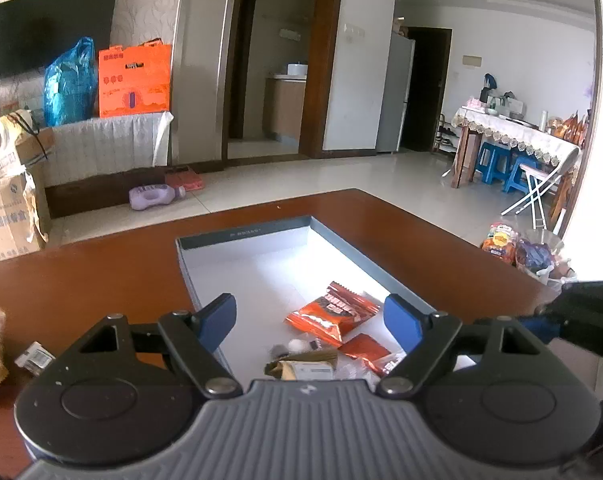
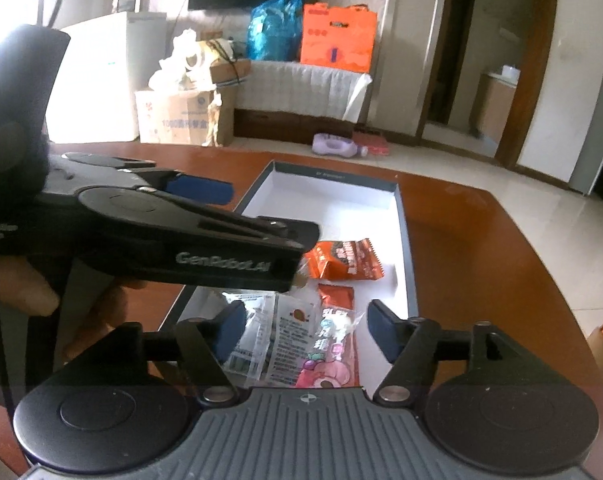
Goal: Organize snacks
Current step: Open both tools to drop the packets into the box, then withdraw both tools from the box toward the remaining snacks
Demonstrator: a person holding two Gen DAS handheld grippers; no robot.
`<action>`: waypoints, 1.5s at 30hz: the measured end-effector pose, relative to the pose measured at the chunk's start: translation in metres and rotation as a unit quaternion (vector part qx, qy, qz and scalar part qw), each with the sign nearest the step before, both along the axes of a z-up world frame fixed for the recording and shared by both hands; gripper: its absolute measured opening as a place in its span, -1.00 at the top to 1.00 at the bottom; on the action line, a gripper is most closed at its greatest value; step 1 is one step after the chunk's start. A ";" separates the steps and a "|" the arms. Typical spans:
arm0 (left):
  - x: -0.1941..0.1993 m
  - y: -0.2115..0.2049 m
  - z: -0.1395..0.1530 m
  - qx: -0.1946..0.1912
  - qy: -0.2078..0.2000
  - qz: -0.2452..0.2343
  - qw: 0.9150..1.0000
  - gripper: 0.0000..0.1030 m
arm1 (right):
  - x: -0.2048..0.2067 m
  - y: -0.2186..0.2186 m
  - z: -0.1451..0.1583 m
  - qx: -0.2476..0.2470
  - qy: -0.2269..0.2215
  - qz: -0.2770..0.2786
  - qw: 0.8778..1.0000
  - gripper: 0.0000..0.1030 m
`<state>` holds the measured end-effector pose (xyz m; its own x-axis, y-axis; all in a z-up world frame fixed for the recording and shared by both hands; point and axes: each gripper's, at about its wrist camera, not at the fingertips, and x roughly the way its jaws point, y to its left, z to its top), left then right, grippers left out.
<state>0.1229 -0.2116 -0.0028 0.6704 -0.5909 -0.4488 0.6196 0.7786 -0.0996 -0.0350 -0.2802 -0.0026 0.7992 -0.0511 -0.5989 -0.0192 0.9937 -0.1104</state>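
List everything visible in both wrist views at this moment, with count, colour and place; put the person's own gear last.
table: one, reddish-brown wood, under everything.
box: one, grey walls, white floor, open, on the table.
orange snack packet: one, orange-red, flat on the box floor.
small red packet: one, just nearer than the orange one.
pink candy packet: one, pink and red, near end of the box.
clear printed packets: at least two, beside the pink one.
purple bottle: one, lying on the floor beyond the table.
orange bag: one, on the far cabinet.
blue plastic bag: one, beside the orange bag.
left gripper: open, empty, over the box.
right gripper: open, empty, above the near packets.
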 end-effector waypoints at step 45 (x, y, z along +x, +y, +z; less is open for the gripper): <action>-0.001 0.285 -0.031 0.071 0.037 0.038 0.996 -0.55 | 0.123 0.173 -0.027 0.063 0.031 0.165 0.984 -0.06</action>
<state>0.1215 0.0729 -0.0337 0.6729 -0.4660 -0.5745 0.5526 0.8330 -0.0284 0.0884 -0.1070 -0.0293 0.7211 0.2820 -0.6328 -0.3456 0.9381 0.0242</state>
